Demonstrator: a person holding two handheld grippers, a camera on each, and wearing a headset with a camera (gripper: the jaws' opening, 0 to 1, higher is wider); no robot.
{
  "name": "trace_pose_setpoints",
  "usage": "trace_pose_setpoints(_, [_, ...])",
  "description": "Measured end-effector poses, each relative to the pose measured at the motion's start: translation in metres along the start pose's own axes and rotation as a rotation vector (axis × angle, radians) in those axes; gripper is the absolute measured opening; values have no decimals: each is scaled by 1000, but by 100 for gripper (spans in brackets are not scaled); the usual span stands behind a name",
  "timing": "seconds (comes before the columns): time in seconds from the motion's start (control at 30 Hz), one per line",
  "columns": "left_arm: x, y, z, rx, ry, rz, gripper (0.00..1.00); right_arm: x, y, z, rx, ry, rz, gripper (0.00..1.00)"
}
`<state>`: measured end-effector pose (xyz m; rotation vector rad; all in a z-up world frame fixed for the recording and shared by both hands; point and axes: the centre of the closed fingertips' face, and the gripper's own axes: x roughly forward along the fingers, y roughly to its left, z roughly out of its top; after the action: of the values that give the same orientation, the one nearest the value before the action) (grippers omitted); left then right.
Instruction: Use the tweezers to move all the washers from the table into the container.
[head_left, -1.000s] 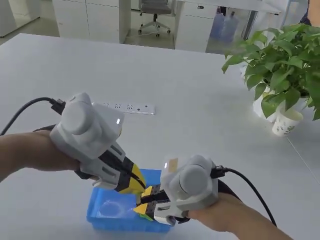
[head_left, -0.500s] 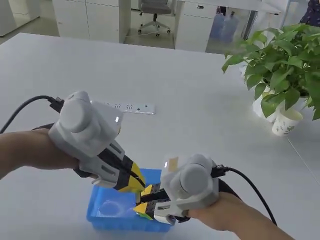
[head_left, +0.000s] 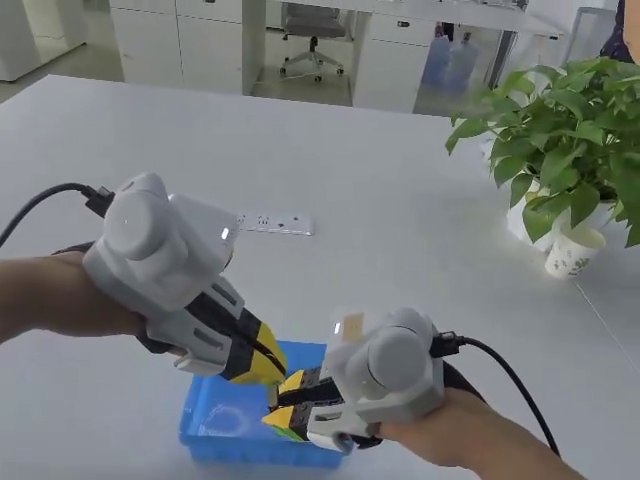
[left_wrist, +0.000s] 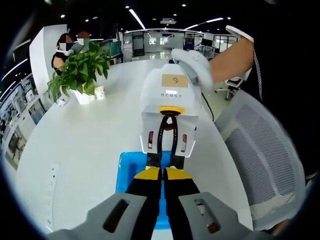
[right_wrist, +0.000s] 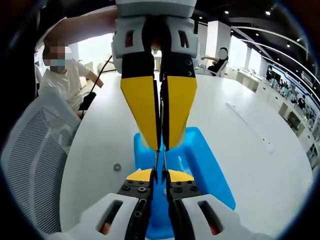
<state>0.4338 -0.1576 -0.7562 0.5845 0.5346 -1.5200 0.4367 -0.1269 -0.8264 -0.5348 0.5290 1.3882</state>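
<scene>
Held tip to tip over blue rectangular plastic container (head_left: 215, 425), left gripper (head_left: 268, 362) and right gripper (head_left: 283, 402) both clamped on thin silver metal tweezers (right_wrist: 161, 150), small round metal washer (right_wrist: 116, 167) on white table (head_left: 380, 220) nearby.

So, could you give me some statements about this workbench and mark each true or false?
The container is blue. True.
The washer lies inside the container. False: it lies on the table, beside the container.
The left gripper and right gripper meet tip to tip above the container. True.
Both hold their jaws wide apart. False: both are closed on thin tweezers.
The potted plant touches the power strip. False: they stand well apart on the table.
</scene>
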Motion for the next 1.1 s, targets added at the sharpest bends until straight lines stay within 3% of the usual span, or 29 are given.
trace_pose_setpoints(0.43, [-20, -13, 10, 25, -1, 15, 4, -7, 15, 22, -31, -30, 0, 11])
trace_pose_setpoints(1.1, [-30, -41, 5, 19, 3, 36, 4, 6, 41, 27, -35, -24, 66, 12])
